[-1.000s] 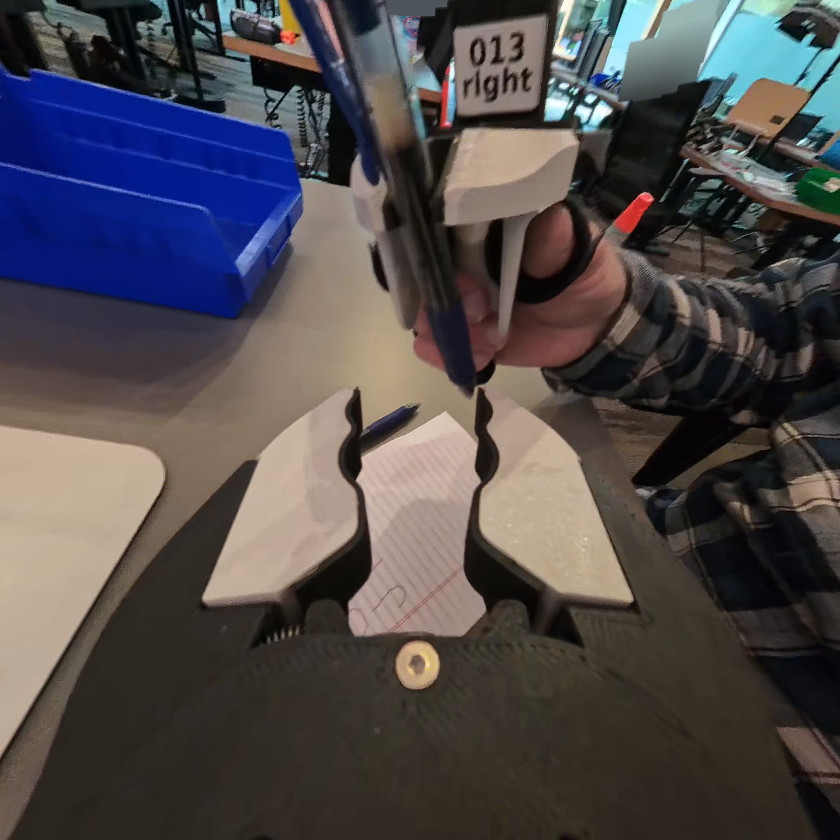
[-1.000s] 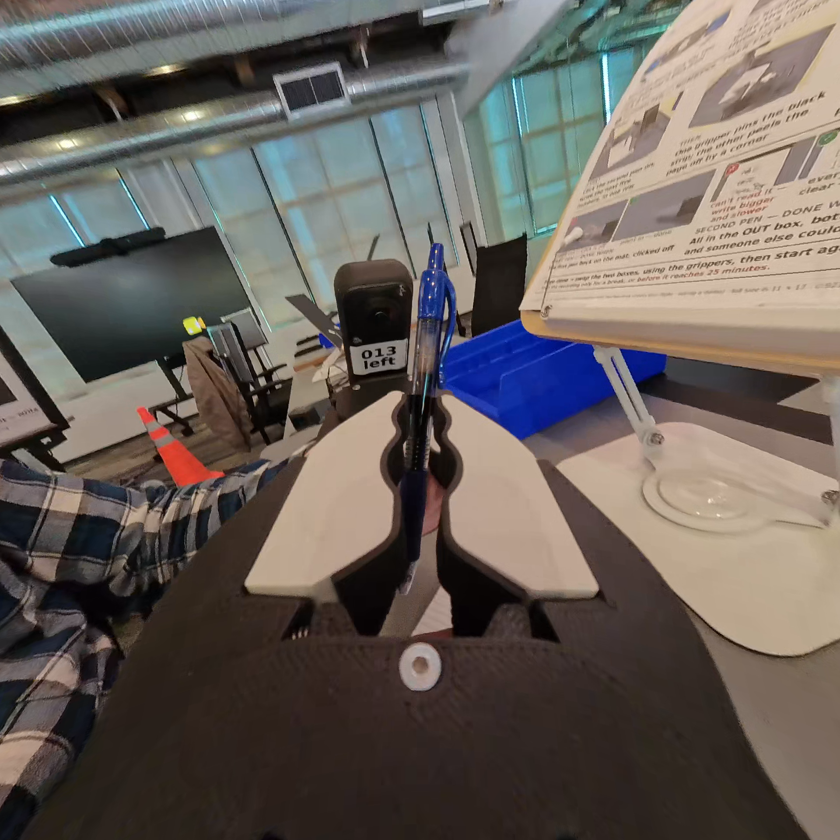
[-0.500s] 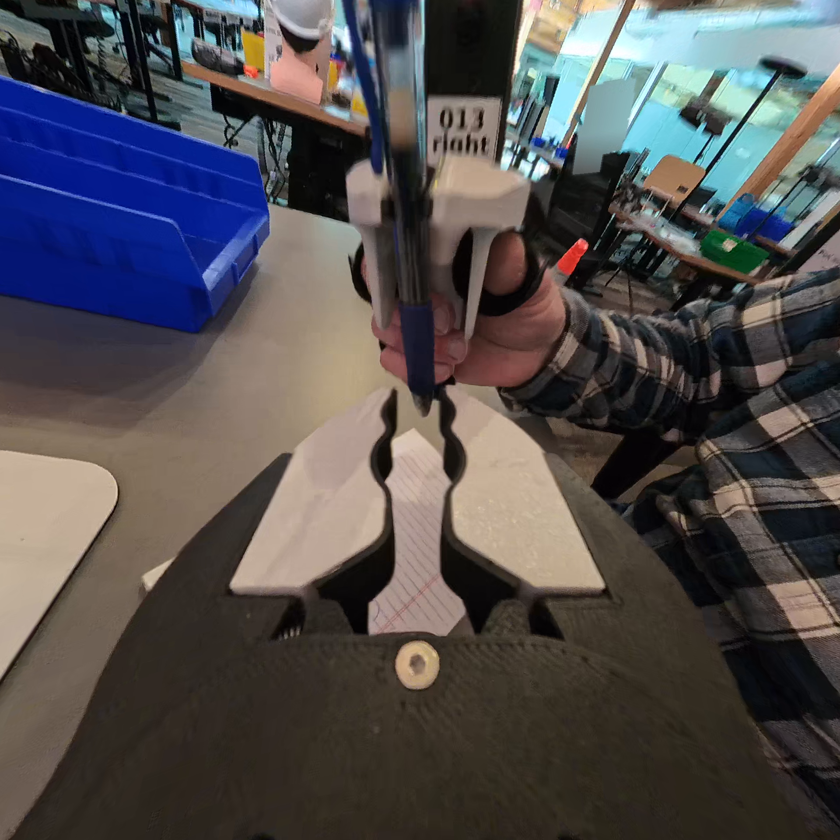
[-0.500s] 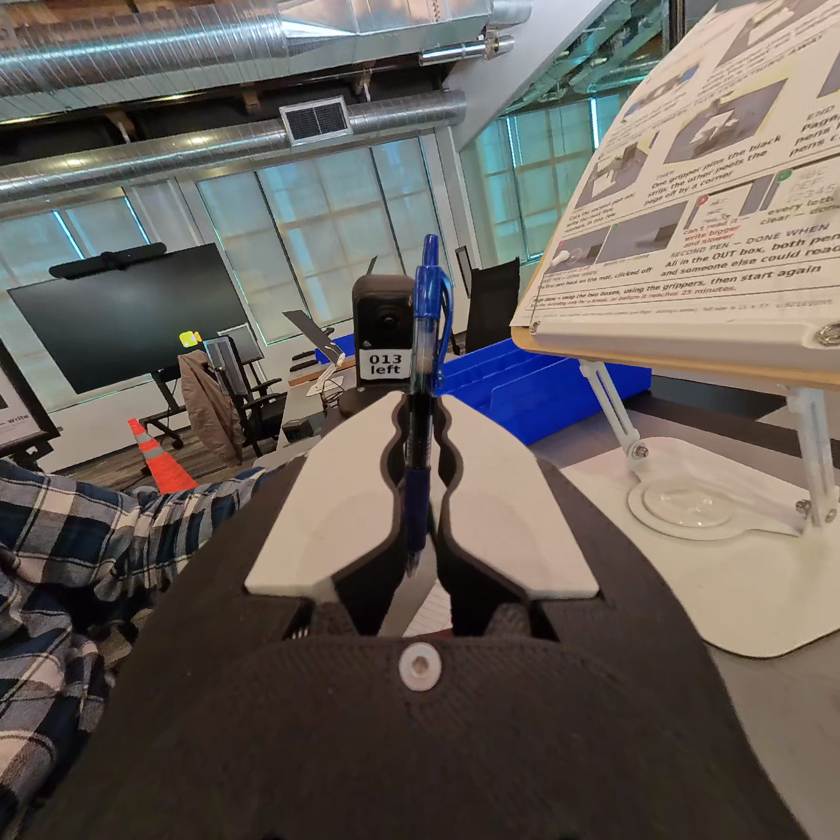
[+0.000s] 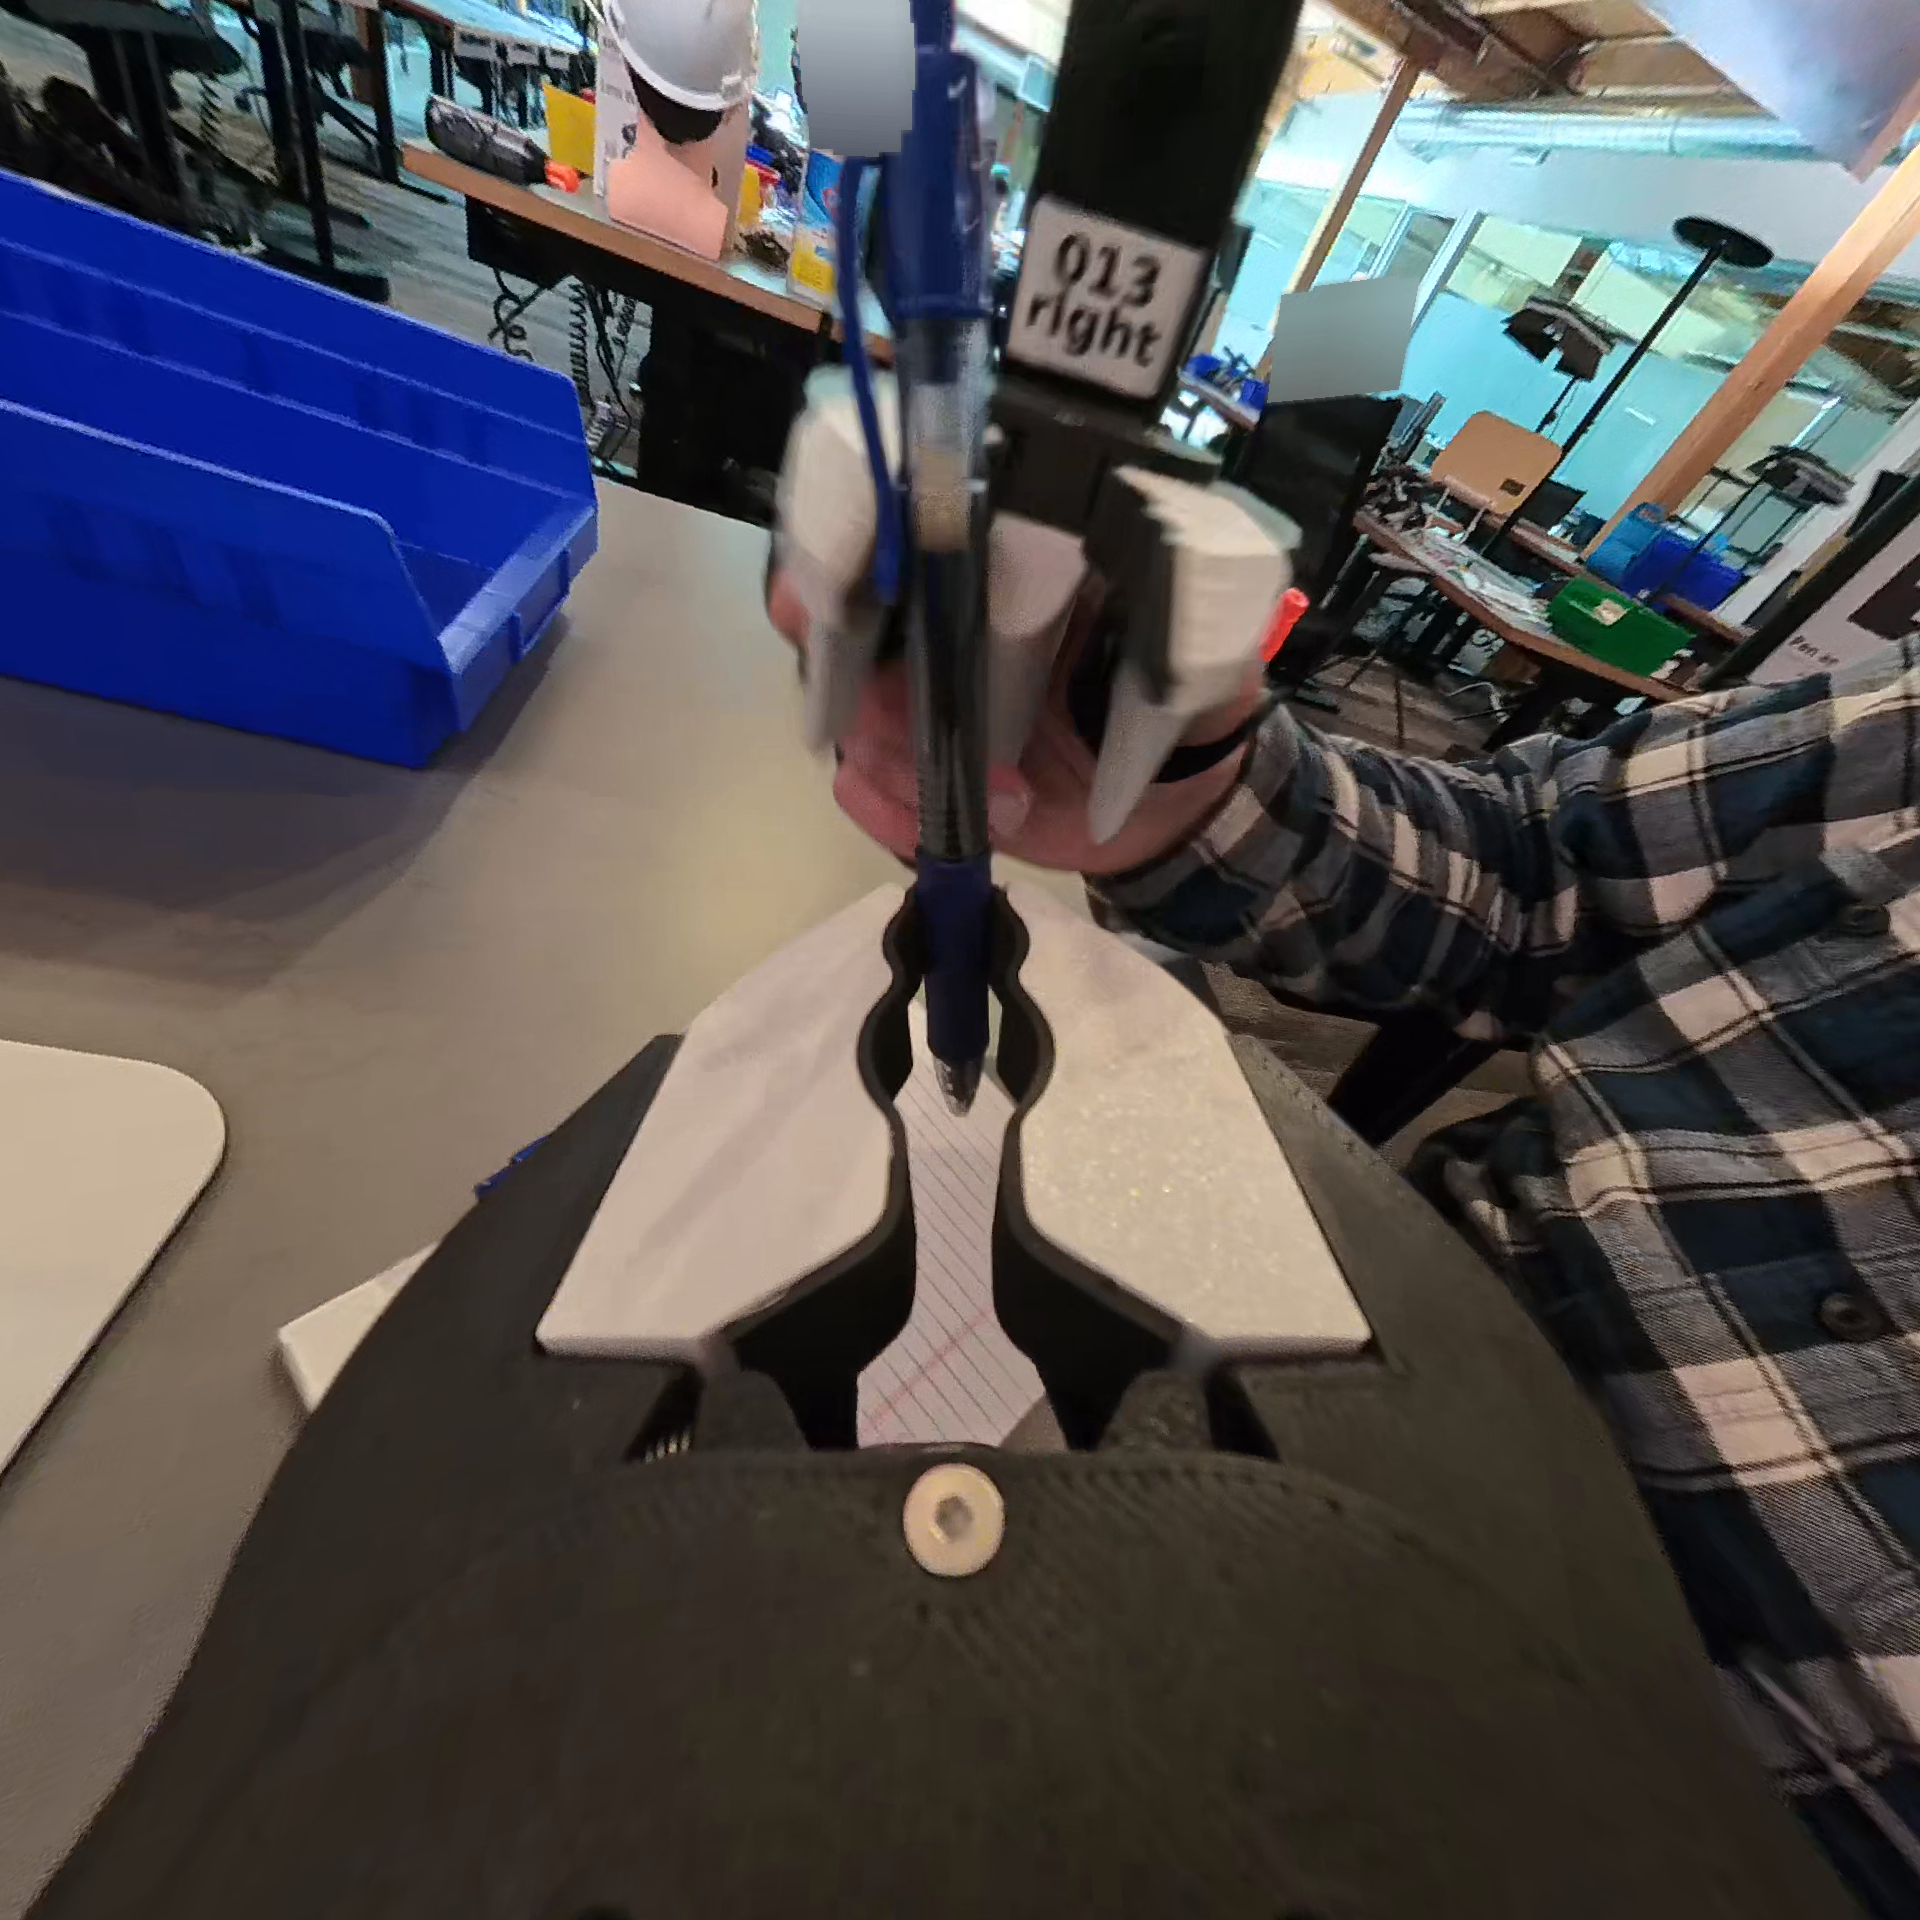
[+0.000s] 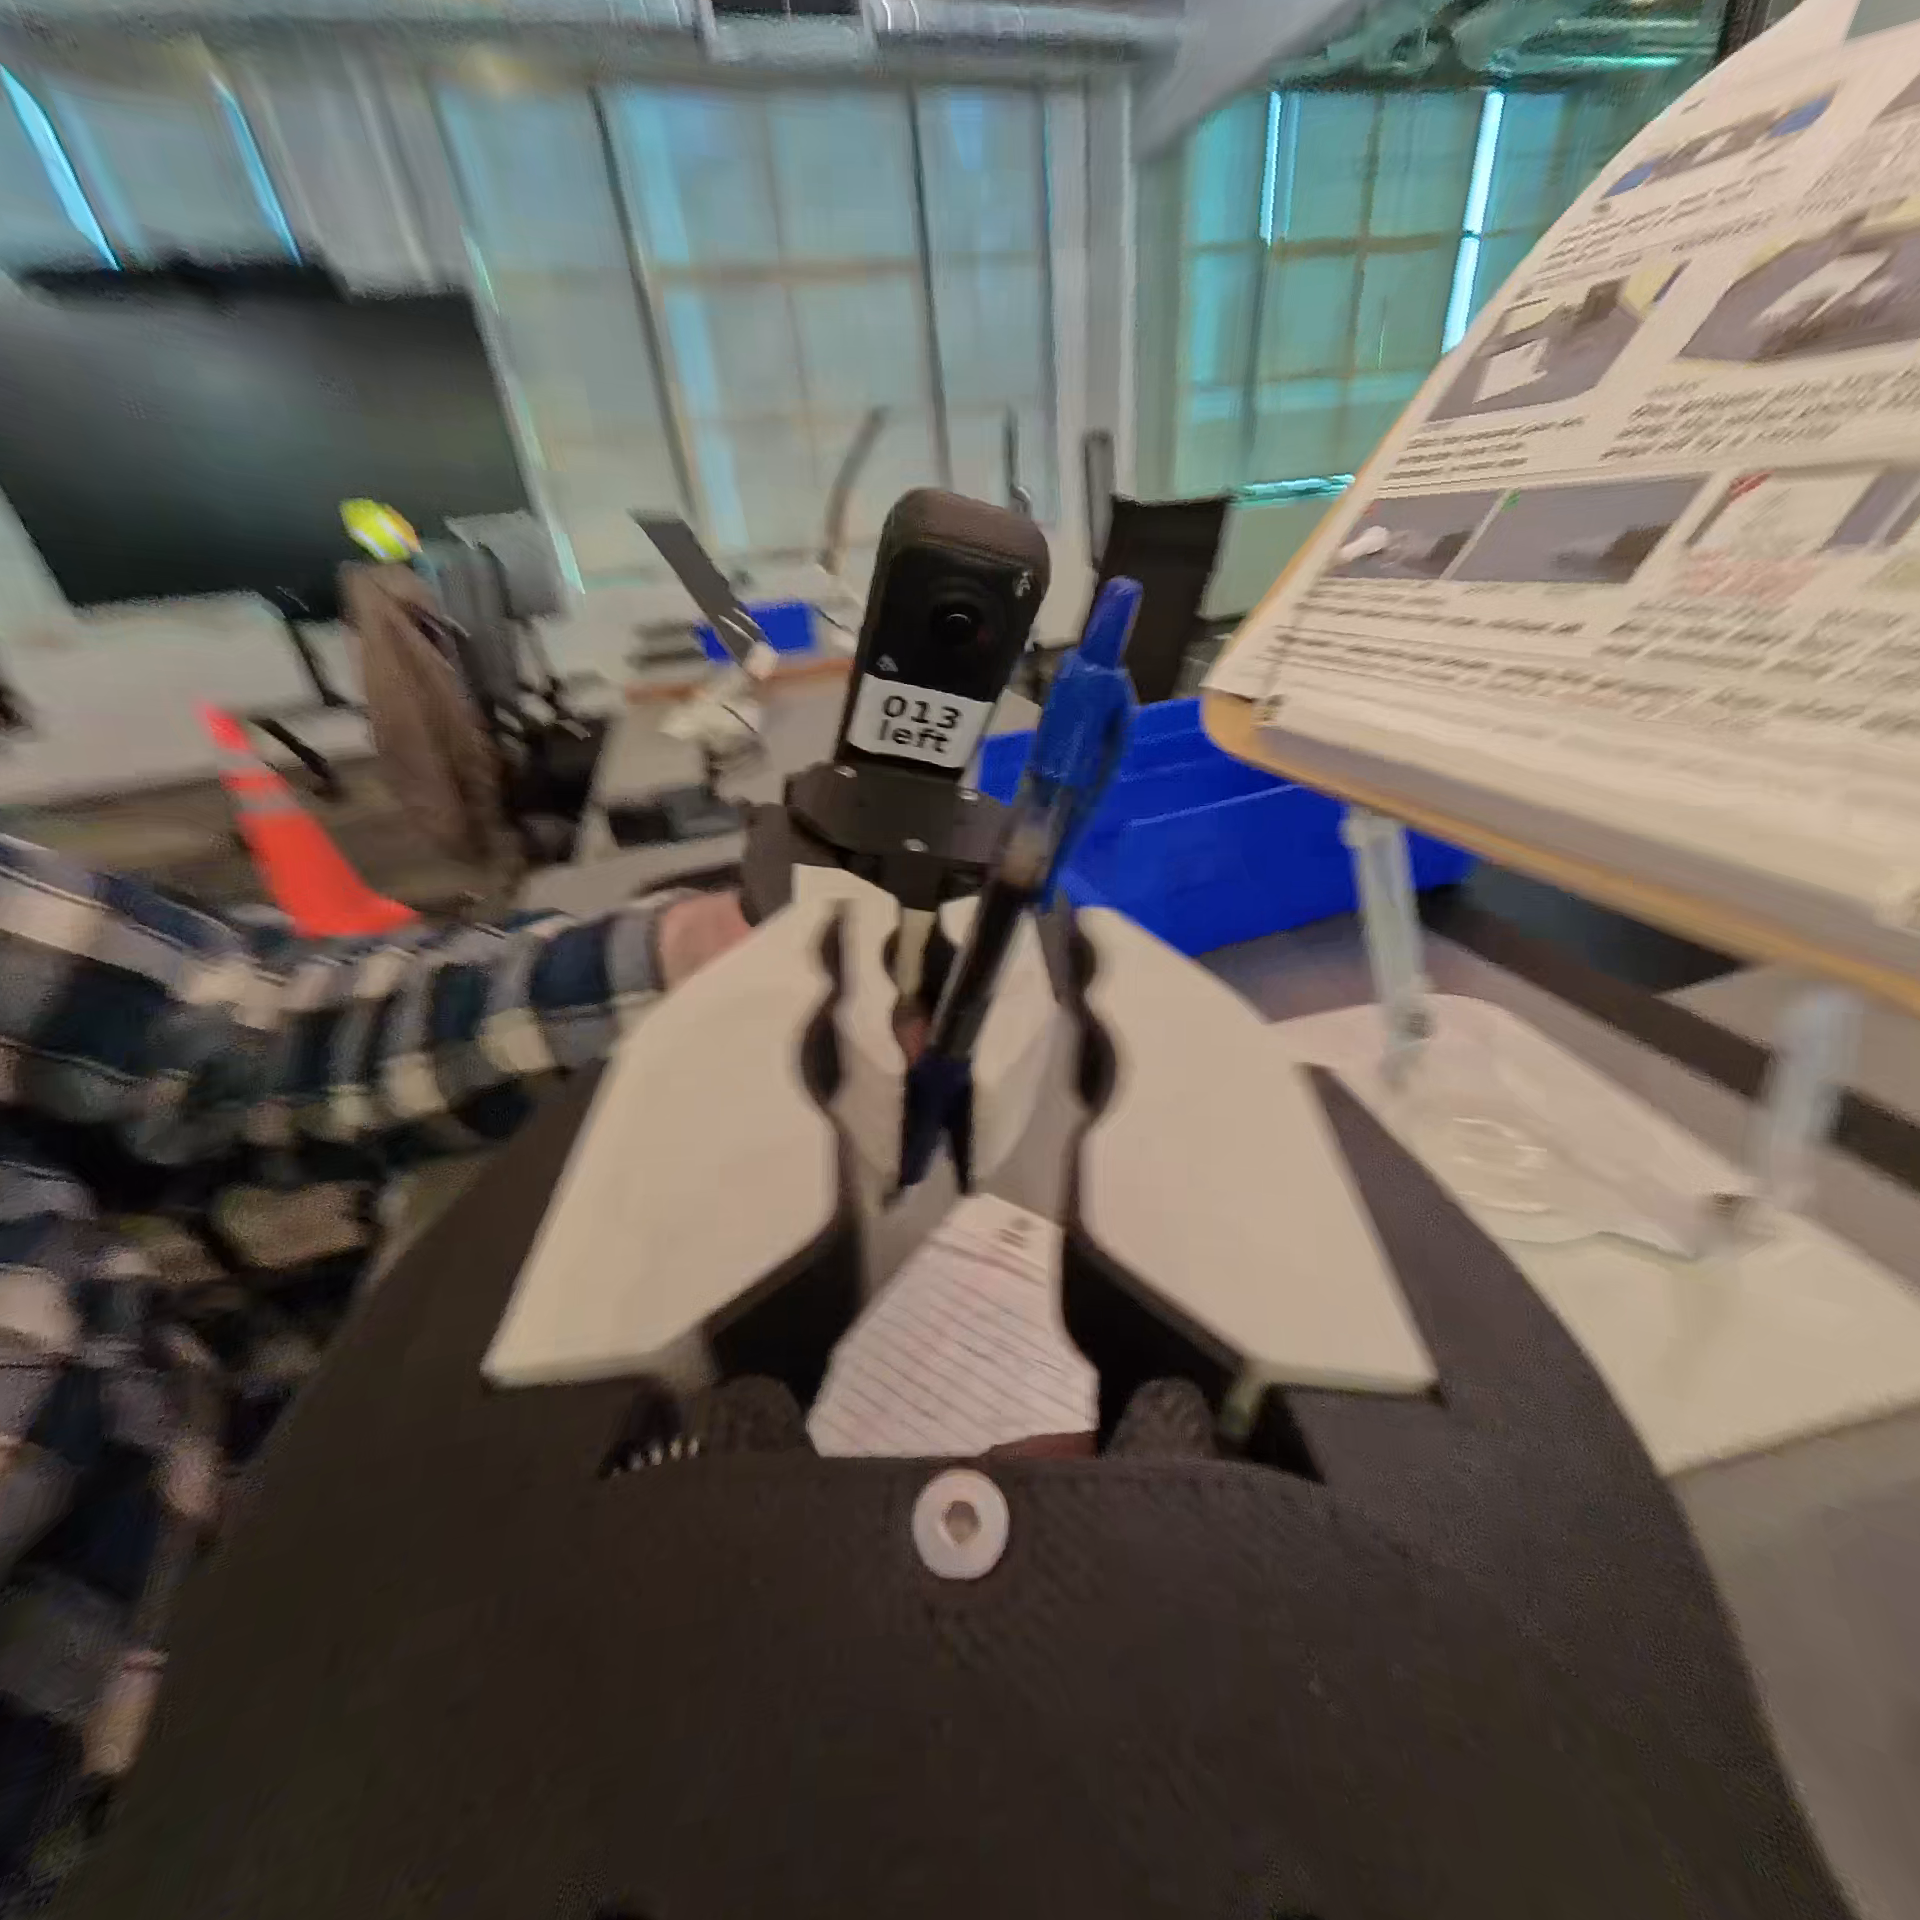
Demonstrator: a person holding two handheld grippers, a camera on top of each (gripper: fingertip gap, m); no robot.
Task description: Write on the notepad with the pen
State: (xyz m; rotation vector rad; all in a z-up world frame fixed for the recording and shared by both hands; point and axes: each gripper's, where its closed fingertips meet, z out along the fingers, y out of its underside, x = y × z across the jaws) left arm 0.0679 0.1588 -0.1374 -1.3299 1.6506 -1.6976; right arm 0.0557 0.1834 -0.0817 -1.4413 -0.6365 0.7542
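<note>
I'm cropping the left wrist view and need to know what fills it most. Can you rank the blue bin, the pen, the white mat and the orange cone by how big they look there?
1. Blue bin
2. White mat, cut off by the frame edge
3. Pen, long but thin, and close to the camera
4. Orange cone, only its tip showing

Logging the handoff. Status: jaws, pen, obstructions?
Left gripper jaws clamped on pen grip. Right gripper jaws open, pen between them. Notepad below, unobstructed.
</note>
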